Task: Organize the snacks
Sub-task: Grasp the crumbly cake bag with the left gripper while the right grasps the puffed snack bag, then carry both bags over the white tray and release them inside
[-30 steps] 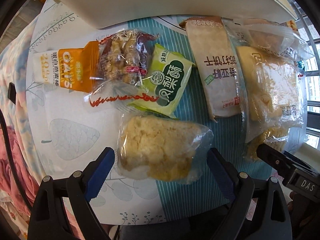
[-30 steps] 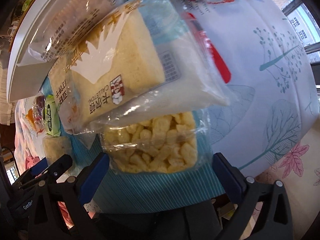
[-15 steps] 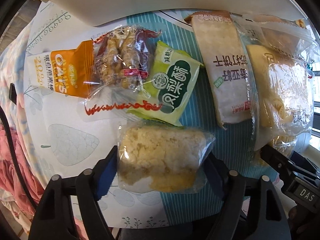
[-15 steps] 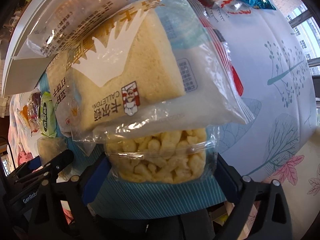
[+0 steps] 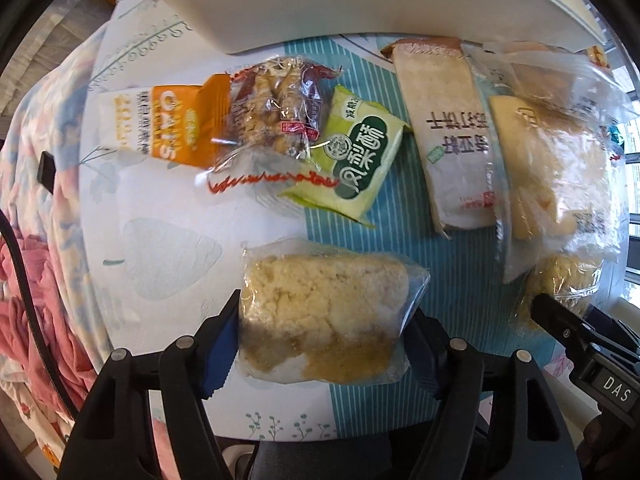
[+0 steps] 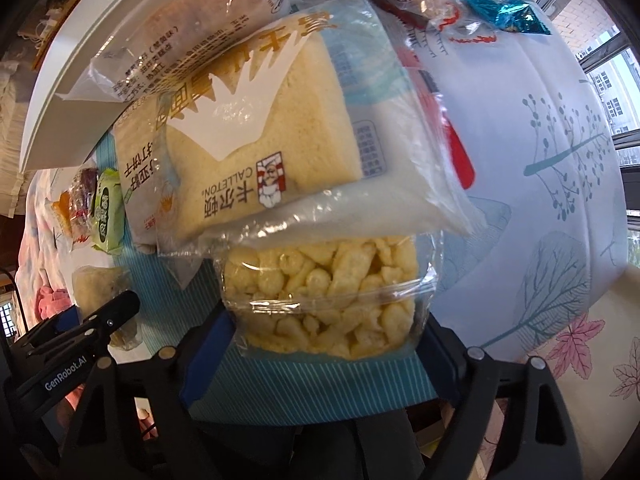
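Clear plastic wraps the crumbly yellow cake low in the centre of the left wrist view, lying between the blue pads of the left gripper. Its jaws are closing, and both pads already meet the packet's short edges. To the upper left of the cake the leaf-printed tablecloth lies bare, the widest free patch in this frame. Above it sit an orange oats packet, a twisted-pastry bag and a green pineapple-cake packet. A white tray closes off the top edge.

In the right wrist view, the right gripper straddles a clear bag of puffed corn snacks at lower centre. These jaws are closing too, with the bag between them; its sides hide the pad faces, so I cannot tell whether they press it. A sliced bread packet overlaps the bag's upper edge. Bare cloth fills the right half of that frame, while a teal wrapper lies at the upper right.
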### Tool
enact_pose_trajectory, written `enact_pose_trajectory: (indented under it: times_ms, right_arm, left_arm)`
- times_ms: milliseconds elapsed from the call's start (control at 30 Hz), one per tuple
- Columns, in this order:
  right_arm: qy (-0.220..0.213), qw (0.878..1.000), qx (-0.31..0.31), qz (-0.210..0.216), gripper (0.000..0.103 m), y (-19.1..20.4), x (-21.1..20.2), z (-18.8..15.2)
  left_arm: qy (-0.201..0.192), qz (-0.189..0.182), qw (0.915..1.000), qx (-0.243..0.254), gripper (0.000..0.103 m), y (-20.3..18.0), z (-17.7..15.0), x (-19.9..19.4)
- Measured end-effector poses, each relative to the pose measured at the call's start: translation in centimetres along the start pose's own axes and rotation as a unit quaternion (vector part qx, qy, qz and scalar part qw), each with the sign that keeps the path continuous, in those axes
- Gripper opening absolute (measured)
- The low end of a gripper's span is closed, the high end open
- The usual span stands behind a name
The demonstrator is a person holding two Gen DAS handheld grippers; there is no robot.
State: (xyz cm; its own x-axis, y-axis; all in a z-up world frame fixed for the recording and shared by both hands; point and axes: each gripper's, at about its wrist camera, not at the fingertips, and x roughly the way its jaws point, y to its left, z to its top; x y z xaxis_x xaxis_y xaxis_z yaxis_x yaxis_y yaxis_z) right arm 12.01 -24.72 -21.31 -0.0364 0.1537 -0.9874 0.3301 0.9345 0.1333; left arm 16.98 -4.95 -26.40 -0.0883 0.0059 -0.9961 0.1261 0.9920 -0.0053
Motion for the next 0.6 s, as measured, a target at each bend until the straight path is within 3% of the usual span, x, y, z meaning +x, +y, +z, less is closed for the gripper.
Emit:
enact_pose_trajectory:
  times_ms: [300, 600]
  right_arm:
    - [-0.015, 1.000, -0.009, 0.016, 0.087, -1.3, -3.2, -2.4]
    - [-0.020, 0.999, 0.017, 0.035, 0.087, -5.2, -7.6, -3.3]
  left_arm:
    - [-0.047, -0.005, 0.9989, -0.002, 0.071, -1.3, -4.3, -5.1]
    - [-0.090, -0.009, 0.9958, 0.003, 0.071, -2.5, -7.0, -11.7]
